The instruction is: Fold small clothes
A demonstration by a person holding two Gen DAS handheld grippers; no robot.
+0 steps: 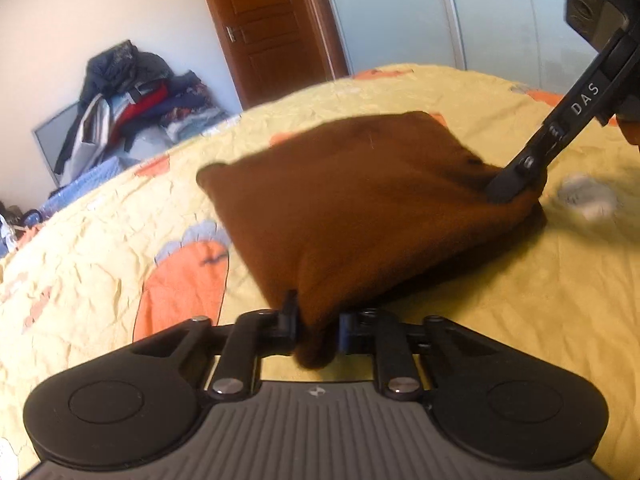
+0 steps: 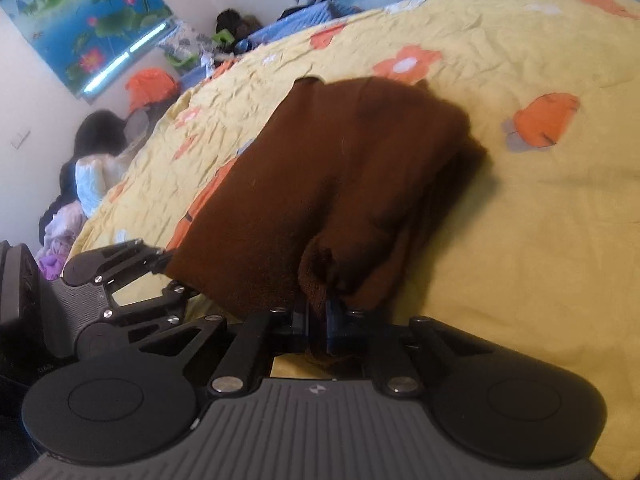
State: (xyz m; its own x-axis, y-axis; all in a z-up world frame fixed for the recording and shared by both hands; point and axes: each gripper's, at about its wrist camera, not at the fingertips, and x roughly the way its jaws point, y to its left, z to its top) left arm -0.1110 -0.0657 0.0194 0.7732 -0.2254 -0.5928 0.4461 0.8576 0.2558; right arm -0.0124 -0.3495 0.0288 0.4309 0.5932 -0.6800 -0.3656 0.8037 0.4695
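A small brown garment (image 1: 360,200) lies partly folded on the yellow quilt (image 1: 520,320). My left gripper (image 1: 316,320) is shut on its near corner, and brown fabric bulges out between the pads. In the left wrist view my right gripper (image 1: 506,190) comes in from the upper right and pinches the garment's far right corner. In the right wrist view the brown garment (image 2: 340,184) stretches away from me, and my right gripper (image 2: 320,316) is shut on a bunched edge of it. My left gripper (image 2: 164,268) holds the garment's left corner there.
The quilt (image 2: 540,240) carries orange flower patches. A heap of clothes (image 1: 136,100) sits beyond the bed by a wooden door (image 1: 272,28). More clothes (image 2: 96,184) lie at the bed's left side under a lotus picture (image 2: 88,20). A pale small object (image 1: 586,196) lies on the quilt at right.
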